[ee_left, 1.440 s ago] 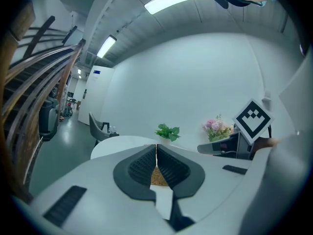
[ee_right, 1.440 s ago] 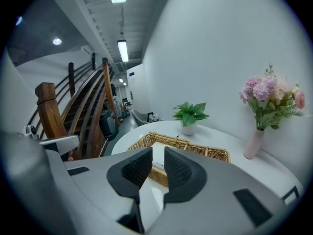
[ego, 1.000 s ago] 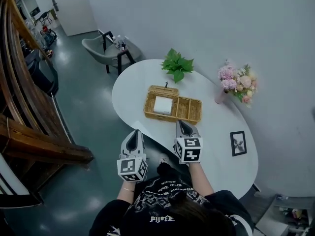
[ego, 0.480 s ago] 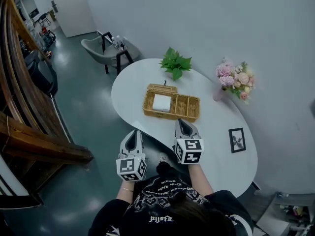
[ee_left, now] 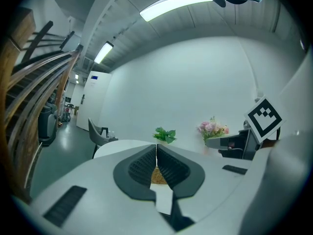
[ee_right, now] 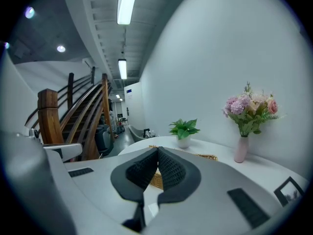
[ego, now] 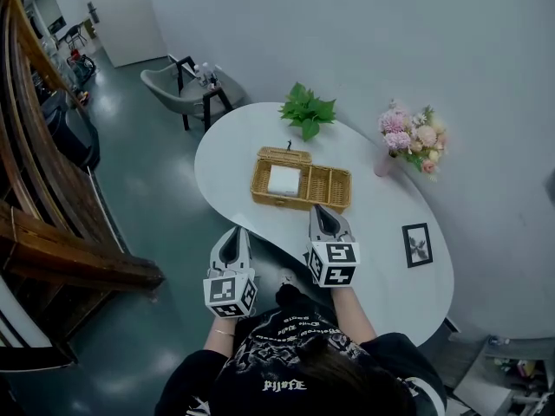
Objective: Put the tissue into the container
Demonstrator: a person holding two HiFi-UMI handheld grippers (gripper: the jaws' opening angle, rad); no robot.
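On the white table (ego: pixel 381 228) the tissue (ego: pixel 284 180) already sits in the basket (ego: pixel 329 186), so I judge my left gripper (ego: pixel 232 233) and right gripper (ego: pixel 320 211), both pressed together and empty, need only back away.

The tissue (ego: pixel 284 180) lies in the basket (ego: pixel 328 187) (left part) on the table (ego: pixel 381 224); plant (ego: pixel 305 112) behind, flowers (ego: pixel 409 140) right, picture (ego: pixel 417 244) near.

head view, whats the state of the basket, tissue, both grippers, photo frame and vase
Woven wicker basket: open on top.
White tissue pack: lying in the basket's left end.
Left gripper: shut, empty.
Right gripper: shut, empty.
Black picture frame: lying flat.
Pink flower vase: upright.
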